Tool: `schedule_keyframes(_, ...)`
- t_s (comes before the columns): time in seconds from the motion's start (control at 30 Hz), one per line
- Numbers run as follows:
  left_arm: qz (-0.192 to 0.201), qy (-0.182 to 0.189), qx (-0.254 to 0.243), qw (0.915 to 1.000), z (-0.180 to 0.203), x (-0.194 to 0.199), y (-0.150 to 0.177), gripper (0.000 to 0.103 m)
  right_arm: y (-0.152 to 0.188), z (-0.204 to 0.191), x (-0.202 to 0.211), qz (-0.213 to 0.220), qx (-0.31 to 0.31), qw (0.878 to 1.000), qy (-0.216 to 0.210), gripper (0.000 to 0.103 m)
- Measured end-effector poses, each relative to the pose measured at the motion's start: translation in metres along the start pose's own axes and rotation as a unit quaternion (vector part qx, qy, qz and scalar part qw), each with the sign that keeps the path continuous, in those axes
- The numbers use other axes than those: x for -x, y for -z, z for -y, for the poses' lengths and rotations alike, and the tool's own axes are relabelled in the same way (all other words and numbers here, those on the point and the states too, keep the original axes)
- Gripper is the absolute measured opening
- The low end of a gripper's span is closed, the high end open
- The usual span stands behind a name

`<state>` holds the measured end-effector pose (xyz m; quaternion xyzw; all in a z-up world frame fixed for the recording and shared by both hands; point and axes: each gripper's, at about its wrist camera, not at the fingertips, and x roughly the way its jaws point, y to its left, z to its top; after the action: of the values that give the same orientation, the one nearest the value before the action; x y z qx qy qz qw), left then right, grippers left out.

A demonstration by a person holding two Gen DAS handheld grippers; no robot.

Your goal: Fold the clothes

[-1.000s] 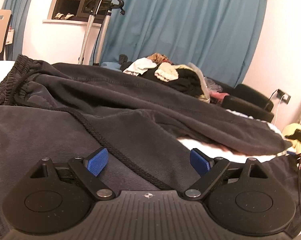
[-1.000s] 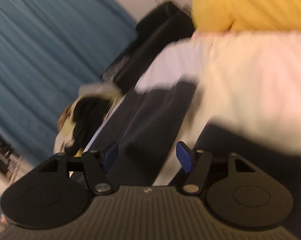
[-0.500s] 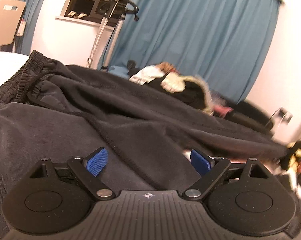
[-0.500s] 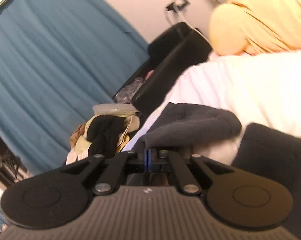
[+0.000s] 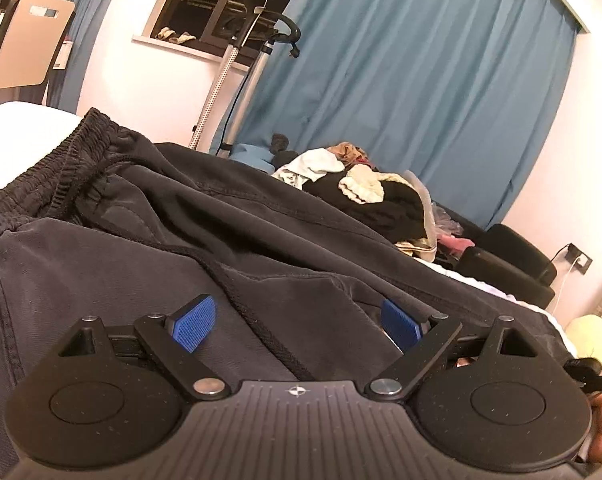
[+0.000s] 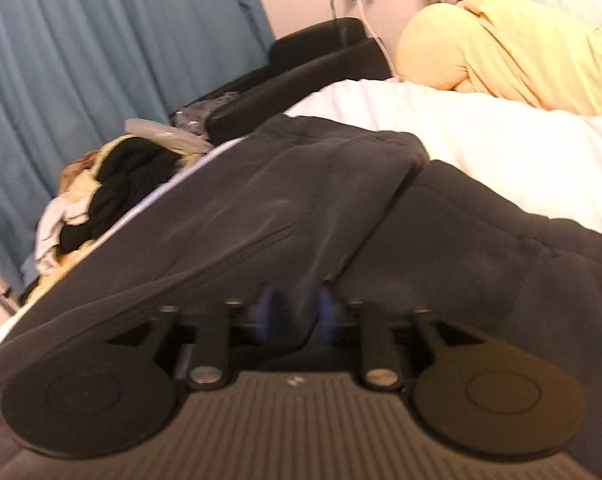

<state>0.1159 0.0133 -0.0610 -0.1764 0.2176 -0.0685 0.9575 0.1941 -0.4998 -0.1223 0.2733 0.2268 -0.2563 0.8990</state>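
Dark grey sweatpants [image 5: 221,240] lie spread on a white bed [image 5: 17,136], elastic waistband at the left. My left gripper [image 5: 297,322] is open and empty, low over the upper leg fabric, its blue pads apart. In the right wrist view my right gripper [image 6: 295,316] is shut on a fold of the sweatpants leg [image 6: 301,208], which is drawn over the other leg. The blue pads are mostly hidden by cloth.
A heap of unfolded clothes [image 5: 365,192] lies beyond the bed in front of blue curtains [image 5: 421,80]. A black armchair [image 5: 509,264] stands at right. A yellow cloth [image 6: 509,56] lies on the bed [image 6: 481,132] near the wall. A garment steamer pole [image 5: 221,80] stands at back left.
My right gripper has closed on the trouser leg and pulled it across over the other leg. The white sheet gap seen by the left gripper is now covered by dark fabric.
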Motion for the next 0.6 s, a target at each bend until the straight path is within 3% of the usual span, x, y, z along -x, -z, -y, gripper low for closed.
schedule_keyframes(0.13, -0.009, 0.01, 0.006, 0.9999, 0.001, 0.006, 0.0, 0.092, 0.003, -0.019, 0.03, -0.016, -0.01, 0.999, -0.034, 0.044)
schedule_keyframes(0.2, -0.013, 0.019, 0.013, 0.9996, 0.0, 0.011, 0.001, 0.092, 0.003, -0.03, 0.047, -0.033, -0.017, 0.997, -0.064, 0.044)
schedule_keyframes(0.27, -0.016, 0.027, 0.022, 0.9993, -0.002, 0.016, 0.002, 0.092, 0.009, -0.046, 0.06, -0.06, -0.025, 0.992, -0.107, 0.052)
schedule_keyframes(0.33, -0.018, 0.03, 0.032, 0.9989, -0.004, 0.019, 0.002, 0.092, 0.017, -0.056, 0.067, -0.097, -0.057, 0.982, -0.152, 0.062)
schedule_keyframes(0.4, -0.016, 0.027, 0.04, 0.9987, -0.007, 0.021, 0.001, 0.092, 0.031, -0.068, 0.065, -0.139, -0.093, 0.967, -0.19, 0.062)
schedule_keyframes(0.5, -0.016, 0.017, 0.046, 0.9987, -0.009, 0.019, 0.0, 0.092, 0.058, -0.085, 0.057, -0.191, -0.135, 0.949, -0.214, 0.062)
schedule_keyframes(0.6, -0.019, 0.009, 0.049, 0.9986, -0.011, 0.015, 0.001, 0.092, 0.082, -0.096, 0.04, -0.204, -0.172, 0.938, -0.223, 0.064)
